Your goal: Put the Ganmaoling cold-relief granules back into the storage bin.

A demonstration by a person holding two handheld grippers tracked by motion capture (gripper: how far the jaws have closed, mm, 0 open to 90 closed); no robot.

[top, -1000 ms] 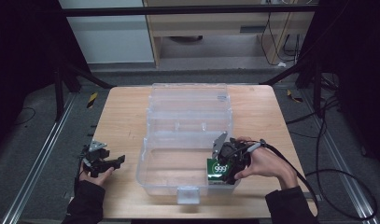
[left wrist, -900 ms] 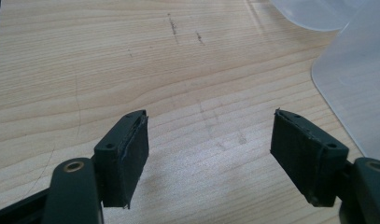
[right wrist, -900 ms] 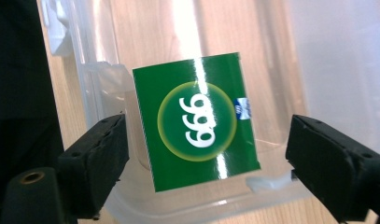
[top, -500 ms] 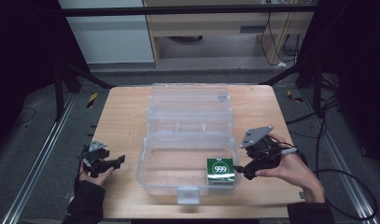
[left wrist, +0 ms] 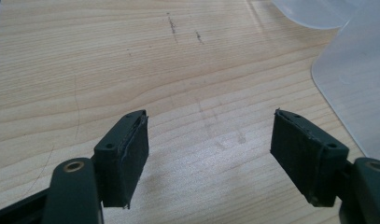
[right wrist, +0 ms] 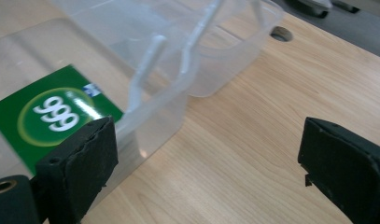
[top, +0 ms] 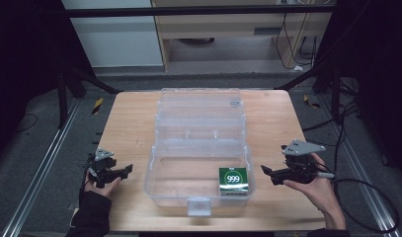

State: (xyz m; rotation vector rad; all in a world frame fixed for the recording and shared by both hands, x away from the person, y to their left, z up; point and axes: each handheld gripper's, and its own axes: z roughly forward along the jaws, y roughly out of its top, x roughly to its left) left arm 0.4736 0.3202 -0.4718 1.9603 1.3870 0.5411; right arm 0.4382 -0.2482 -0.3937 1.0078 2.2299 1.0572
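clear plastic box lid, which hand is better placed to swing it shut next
Probably right. The right tongs sit open beside the clear plastic box, close to its raised lid. The left tongs, also open, rest over bare wooden table, a little farther off.

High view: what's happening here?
A person holds a gripper in each hand at a wooden table. A green box marked 999 lies in the near right corner of the open clear case. The right gripper is open and empty, just right of the case. The left gripper rests open on the table, left of the case.
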